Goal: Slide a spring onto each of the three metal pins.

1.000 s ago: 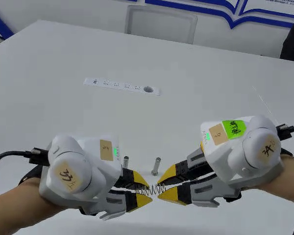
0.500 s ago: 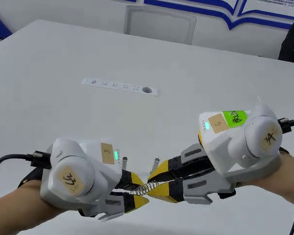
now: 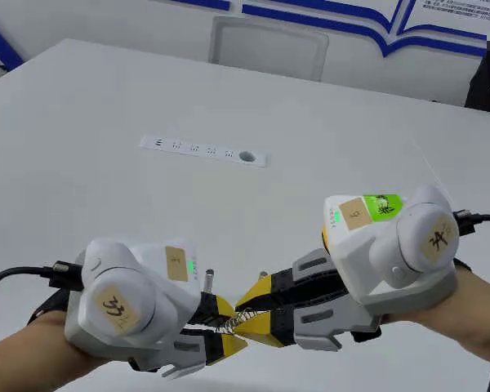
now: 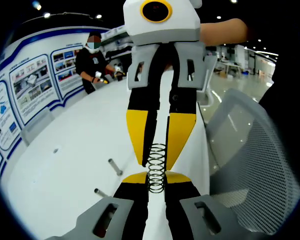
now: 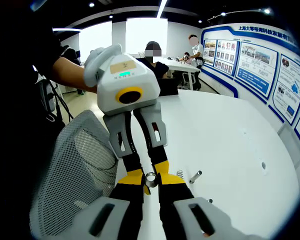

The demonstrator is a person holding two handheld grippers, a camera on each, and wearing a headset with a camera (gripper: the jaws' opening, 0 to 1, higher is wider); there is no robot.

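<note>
Since 1 s ago the two grippers have closed in tip to tip, so the gap the spring (image 4: 156,167) spanned is nearly gone.

Nearest: L gripper (image 4: 156,181), jaws clenched on the spring's near end. R gripper (image 5: 150,186) meets it head-on, jaws pinched on the other end. The spring is held in the air betw. both, above the white table (image 3: 106,98).

Just beyond: two bare metal pins (image 4: 115,166) stand upright, w/ a spare spring (image 5: 180,174) lying beside one.

Further off: a power strip (image 3: 202,147), then a grey chair (image 3: 268,45).

Judgement: thin wire coil, v. light, soft, and quick to flick away or squash. Best held by the coil sides near one end, w/ the bore left open for a pin.
</note>
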